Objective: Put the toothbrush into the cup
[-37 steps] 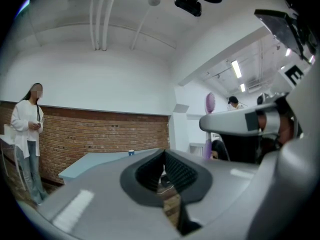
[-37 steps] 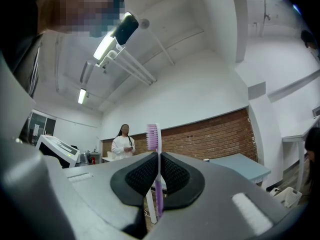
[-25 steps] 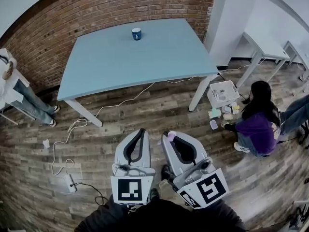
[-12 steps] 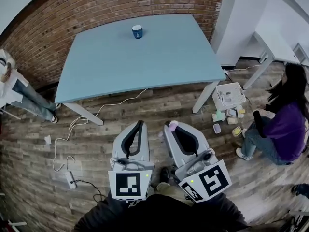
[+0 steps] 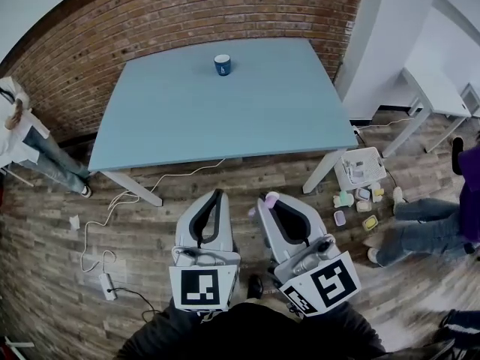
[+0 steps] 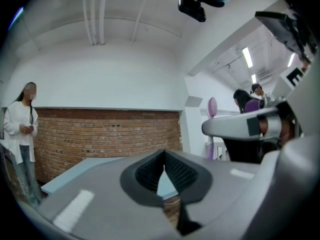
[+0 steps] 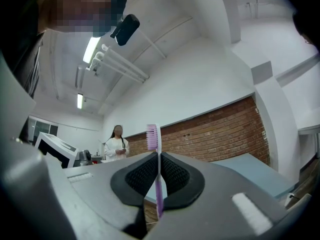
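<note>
A: At twelve o'clock, far end of the tabletop (image 5: 165, 118)?
B: One blue cup (image 5: 222, 64), upright.
A: Right tool (image 5: 265, 202)?
B: Clamped on purple toothbrush (image 7: 159, 184), bristles up, six o'clock, off the tabletop.
A: Left tool (image 5: 217, 195)?
B: Closed, empty.

Wall: red brick (image 5: 150, 13), far side.
Floor: wood planks (image 5: 45, 261).
Table: pale blue (image 5: 187, 111), near the brick.
Side table: white (image 5: 431, 88), far right.
Light: ceiling strips (image 7: 92, 48).

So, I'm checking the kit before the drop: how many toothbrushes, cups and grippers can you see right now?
toothbrush: 1
cup: 1
grippers: 2, the left gripper and the right gripper
total: 4
</note>
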`<action>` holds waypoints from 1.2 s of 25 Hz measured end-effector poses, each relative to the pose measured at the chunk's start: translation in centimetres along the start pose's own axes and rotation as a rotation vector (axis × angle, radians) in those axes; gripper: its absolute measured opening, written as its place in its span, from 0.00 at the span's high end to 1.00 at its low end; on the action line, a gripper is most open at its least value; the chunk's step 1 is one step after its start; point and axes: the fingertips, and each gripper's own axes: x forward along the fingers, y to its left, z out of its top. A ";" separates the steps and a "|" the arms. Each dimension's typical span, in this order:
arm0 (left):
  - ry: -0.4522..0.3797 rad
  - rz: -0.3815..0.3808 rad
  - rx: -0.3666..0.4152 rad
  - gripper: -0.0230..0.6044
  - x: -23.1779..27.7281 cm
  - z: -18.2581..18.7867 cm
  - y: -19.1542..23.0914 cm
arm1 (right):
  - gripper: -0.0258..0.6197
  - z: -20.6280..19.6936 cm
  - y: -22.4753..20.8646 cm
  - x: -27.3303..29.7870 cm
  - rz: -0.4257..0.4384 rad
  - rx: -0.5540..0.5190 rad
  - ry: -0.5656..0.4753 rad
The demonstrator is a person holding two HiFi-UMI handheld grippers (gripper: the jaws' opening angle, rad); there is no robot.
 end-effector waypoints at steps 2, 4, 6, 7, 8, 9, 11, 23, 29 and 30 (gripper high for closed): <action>-0.004 -0.001 -0.011 0.95 1.0 -0.1 0.6 | 0.94 -0.2 -0.4 1.1 -0.001 -0.007 0.006; -0.004 -0.003 -0.022 0.95 1.9 -0.2 1.2 | 0.94 -0.5 -0.8 2.0 -0.004 -0.009 0.016; 0.003 -0.006 -0.031 0.95 2.9 -0.4 1.8 | 0.94 -0.7 -1.4 3.1 -0.010 -0.008 0.024; 0.006 -0.010 -0.032 0.95 3.5 -0.6 2.2 | 0.94 -0.9 -1.6 3.7 -0.013 -0.006 0.028; 0.007 -0.013 -0.031 0.95 4.0 -0.7 2.6 | 0.94 -1.1 -1.8 4.4 -0.016 -0.004 0.033; 0.011 -0.015 -0.034 0.95 4.6 -0.9 3.1 | 0.94 -1.4 -2.1 5.0 -0.018 -0.002 0.039; 0.022 -0.017 -0.045 0.95 5.7 -1.3 4.1 | 0.94 -1.9 -2.6 6.5 -0.022 0.003 0.049; -0.012 -0.026 -0.066 0.95 13.9 -0.6 12.2 | 0.94 -1.7 -4.5 17.9 -0.019 -0.033 0.048; -0.050 -0.057 -0.081 0.95 16.7 0.6 14.3 | 0.94 0.2 -5.2 21.5 -0.040 -0.080 0.025; -0.053 -0.059 -0.091 0.95 17.3 0.8 14.7 | 0.94 0.4 -5.5 22.0 -0.045 -0.087 0.026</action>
